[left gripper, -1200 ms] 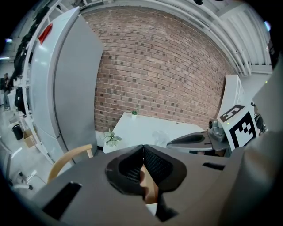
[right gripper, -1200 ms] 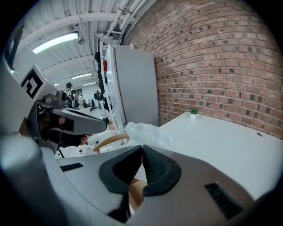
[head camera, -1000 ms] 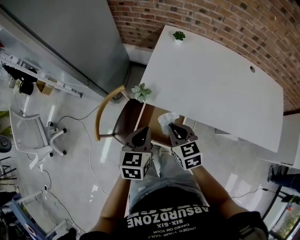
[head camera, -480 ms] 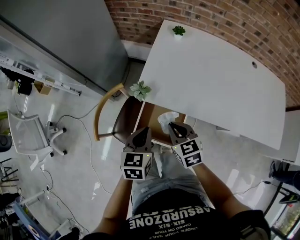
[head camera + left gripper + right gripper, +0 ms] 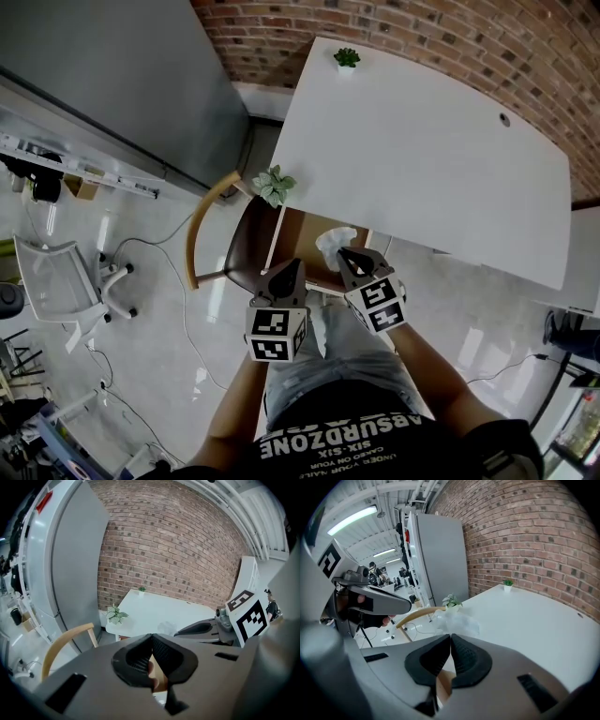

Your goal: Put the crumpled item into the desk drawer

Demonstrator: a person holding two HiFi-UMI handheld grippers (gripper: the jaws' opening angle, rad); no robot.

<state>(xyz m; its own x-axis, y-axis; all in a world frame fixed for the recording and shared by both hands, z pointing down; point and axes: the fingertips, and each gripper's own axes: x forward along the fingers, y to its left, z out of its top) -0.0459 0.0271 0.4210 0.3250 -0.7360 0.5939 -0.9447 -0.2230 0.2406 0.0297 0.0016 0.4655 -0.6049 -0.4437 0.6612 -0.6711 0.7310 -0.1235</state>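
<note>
Your right gripper (image 5: 345,254) pinches the crumpled white plastic item (image 5: 335,243) at its closed jaw tips, above the open brown wooden drawer (image 5: 298,242) of the white desk (image 5: 422,159). Your left gripper's (image 5: 294,266) jaws are pressed together, empty.

A brick wall (image 5: 450,37) is seen along the top. At left, a wooden chair (image 5: 202,234) and a swivel chair (image 5: 61,277) are set on glossy floor (image 5: 159,319).
</note>
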